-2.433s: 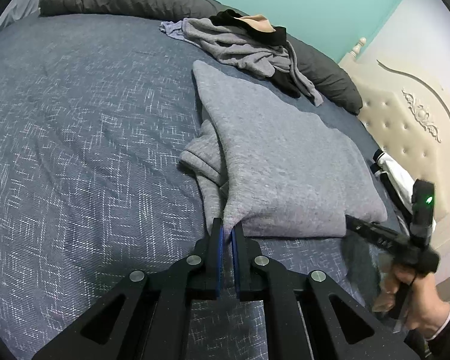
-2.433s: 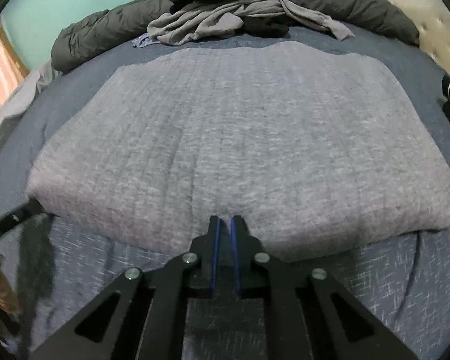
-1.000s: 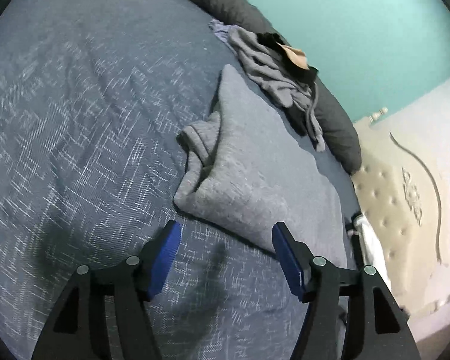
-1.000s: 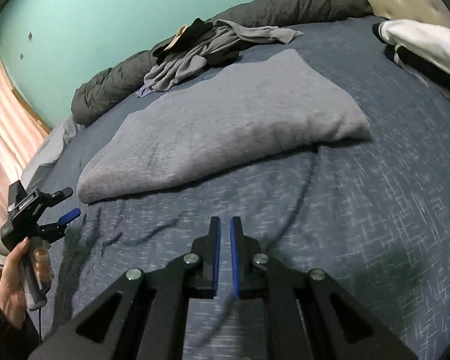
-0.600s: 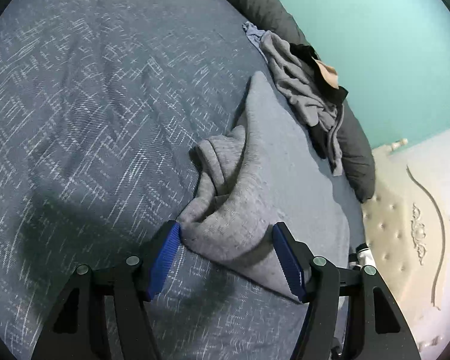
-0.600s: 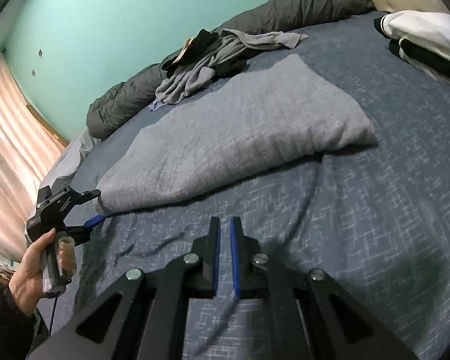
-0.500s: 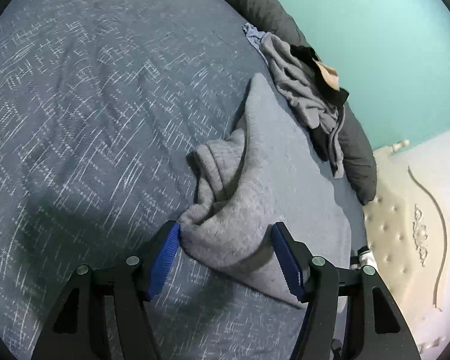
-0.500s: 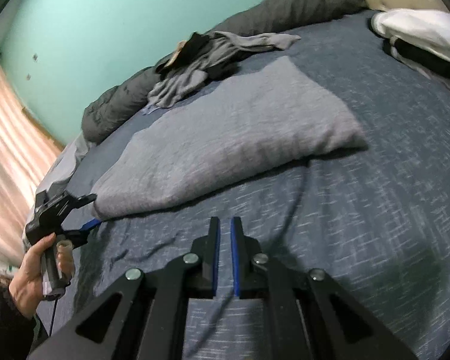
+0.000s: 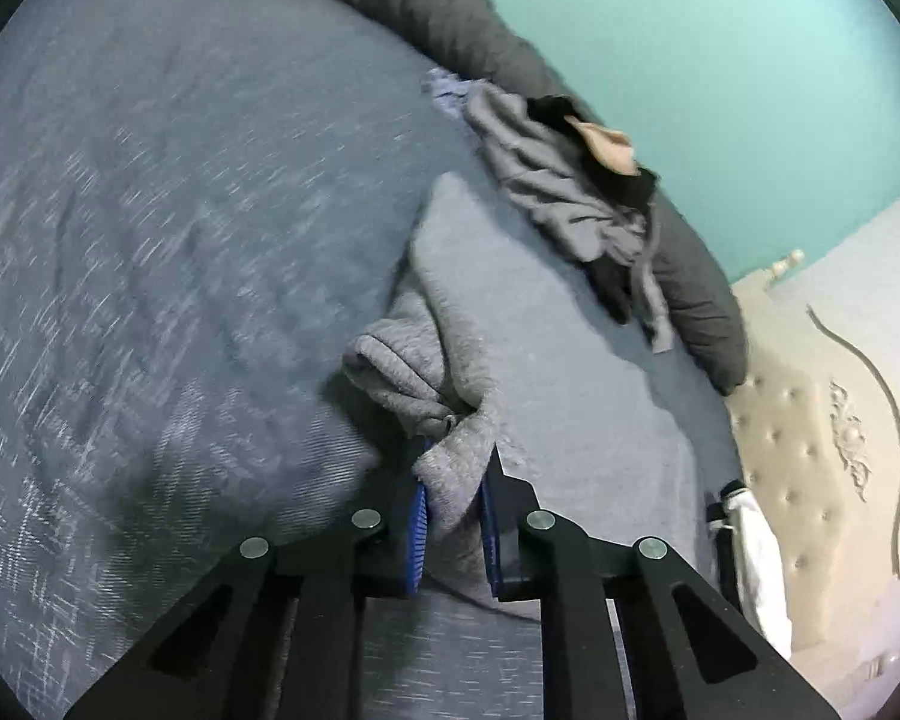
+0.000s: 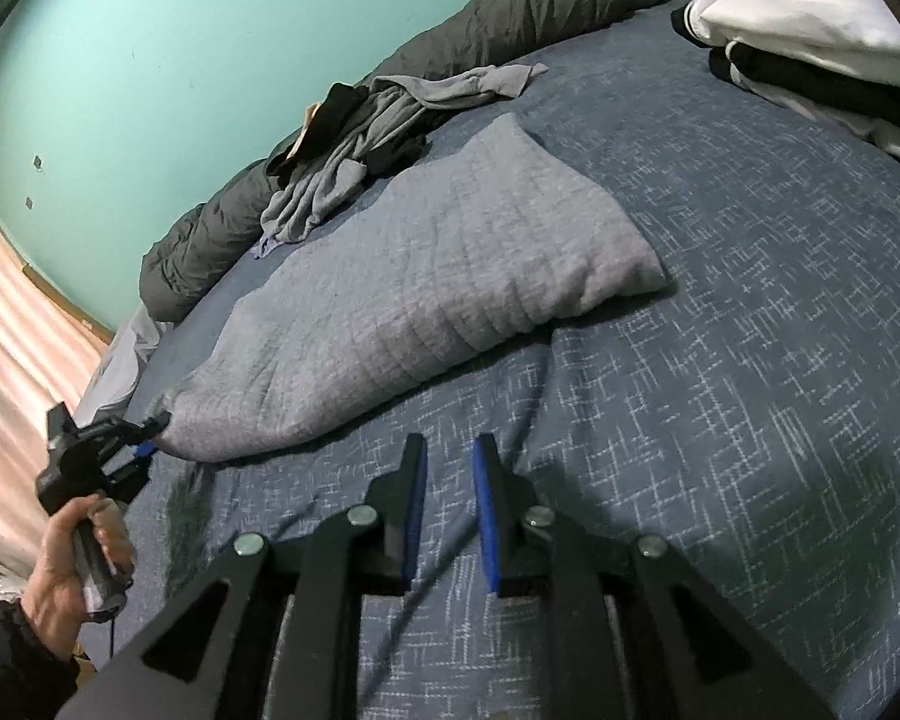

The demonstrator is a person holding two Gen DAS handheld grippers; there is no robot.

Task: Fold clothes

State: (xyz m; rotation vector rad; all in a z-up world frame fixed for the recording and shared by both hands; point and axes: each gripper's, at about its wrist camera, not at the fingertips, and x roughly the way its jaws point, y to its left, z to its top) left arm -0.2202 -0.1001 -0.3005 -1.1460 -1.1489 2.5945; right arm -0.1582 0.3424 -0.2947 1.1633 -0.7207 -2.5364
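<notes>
1. Grey knit sweater (image 10: 450, 294) lies mid-bed on the blue bedspread (image 10: 750, 360), already folded into a long slab, ribbed face up, right corner plump and square. Loose bunch, a sleeve or inner layer, spills out on its left edge (image 9: 402, 360).
2. Biggest change: left gripper (image 9: 453, 516) stood wide open over the sweater's near-left corner 0.5 s ago; now its jaws are clamped on that corner, cloth wadded between the blue pads (image 9: 417, 528). Right-wrist view agrees: left gripper (image 10: 144, 438) sits at the sweater tip, fabric pulled to a point there.
3. Right gripper (image 10: 447, 504) was pinched together 0.5 s ago; now parted a bit, nothing between the pads, hovering over bare bedspread, near the sweater's front edge but not touching.
4. Meaning, imo: left has its grab point, right is opening to take a second one, prob the near-right corner, for the next fold across.
5. Left view is motion-blurred, so can't tell how many layers are in the pinch.
6. Bkgd: unfolded clothes pile (image 10: 354, 138) against the dark duvet roll (image 10: 510, 18); folded black/white stack (image 10: 810, 48) at the headboard end.
</notes>
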